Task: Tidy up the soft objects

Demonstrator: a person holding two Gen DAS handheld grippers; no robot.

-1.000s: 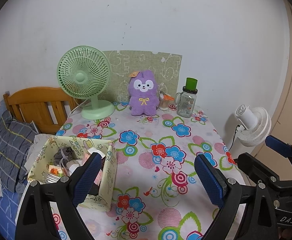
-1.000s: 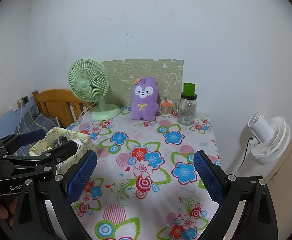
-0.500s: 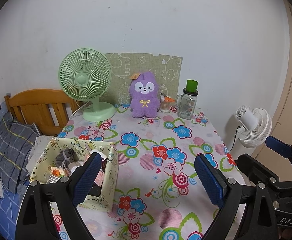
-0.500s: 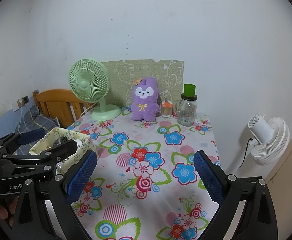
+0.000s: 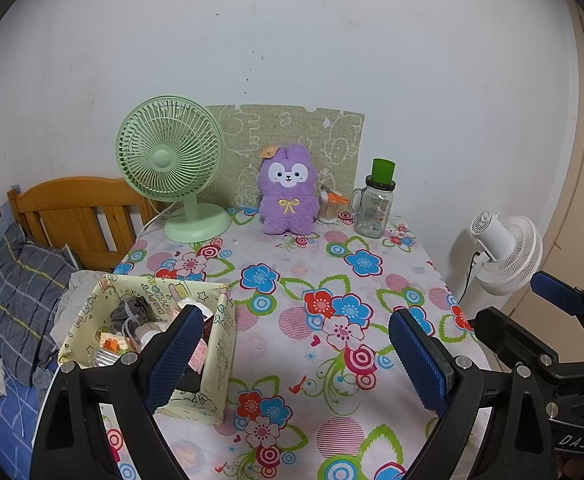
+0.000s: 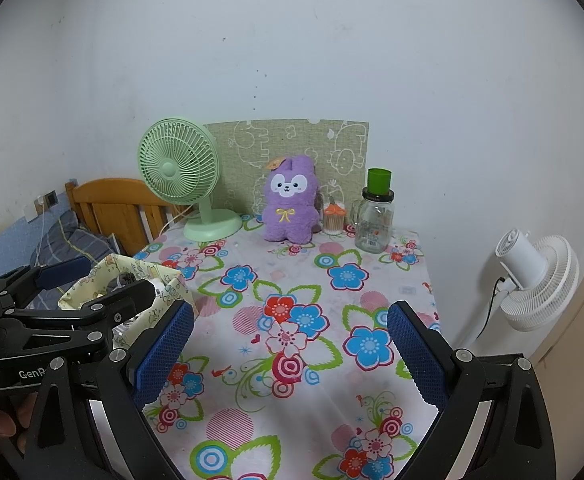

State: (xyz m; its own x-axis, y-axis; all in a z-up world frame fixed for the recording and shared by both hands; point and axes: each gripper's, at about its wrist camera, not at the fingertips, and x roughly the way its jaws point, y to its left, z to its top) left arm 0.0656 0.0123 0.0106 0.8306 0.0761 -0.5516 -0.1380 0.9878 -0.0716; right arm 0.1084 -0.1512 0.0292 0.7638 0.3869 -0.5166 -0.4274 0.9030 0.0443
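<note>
A purple plush bunny (image 5: 288, 196) sits upright at the back of the flowered table (image 5: 311, 280), against a green mat; it also shows in the right wrist view (image 6: 290, 200). My left gripper (image 5: 297, 356) is open and empty, held above the table's near part. My right gripper (image 6: 290, 354) is open and empty, to the right of the left one. A pale yellow fabric box (image 5: 216, 360) with small items inside stands at the table's left front, by my left gripper's left finger; it also shows in the right wrist view (image 6: 164, 280).
A green desk fan (image 5: 172, 164) stands at the back left. A glass jar with a green cap (image 5: 373, 208) and a cotton swab cup (image 5: 329, 210) stand right of the bunny. A white fan (image 5: 505, 252) is off the right edge, a wooden bed (image 5: 76, 212) on the left.
The left wrist view has drifted slightly, so the scene sits a little lower and to the right. Both grippers stay open and nothing on the table moved.
</note>
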